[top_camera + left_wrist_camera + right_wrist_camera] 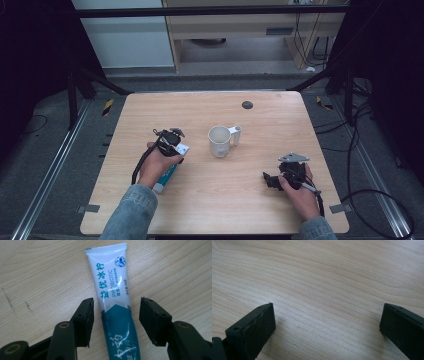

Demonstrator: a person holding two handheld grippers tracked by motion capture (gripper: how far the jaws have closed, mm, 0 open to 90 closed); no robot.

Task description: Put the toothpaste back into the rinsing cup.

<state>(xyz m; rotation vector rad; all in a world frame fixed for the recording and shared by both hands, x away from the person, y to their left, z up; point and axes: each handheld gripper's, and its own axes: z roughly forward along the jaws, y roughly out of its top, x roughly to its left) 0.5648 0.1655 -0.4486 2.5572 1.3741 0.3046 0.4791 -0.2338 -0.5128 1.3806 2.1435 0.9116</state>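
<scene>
A: Note the toothpaste tube [113,302] first. It lies flat on the table [240,200] at your left, well apart from the white mug [220,140] in the middle. Crimped end away from you, cap end toward your wrist.

B: And your left gripper [116,315]?

A: You have it straddling the tube at mid-length, where the white print meets the teal band. Jaws are roughly half open; a sliver of bare wood shows on each side, so the pads press on nothing yet. No grip.

B: Right gripper [327,322]?

A: Jaws wide apart over bare wood, nothing between them. In the high view it rests near the table's right edge.

B: Handling?

A: Judgement only: the tube looks light, soft-walled and glossy, so it will likely dent and could slide under a hard pinch. You should take it across the width at the fuller teal part, not the thin flat crimp. Close gently.
</scene>
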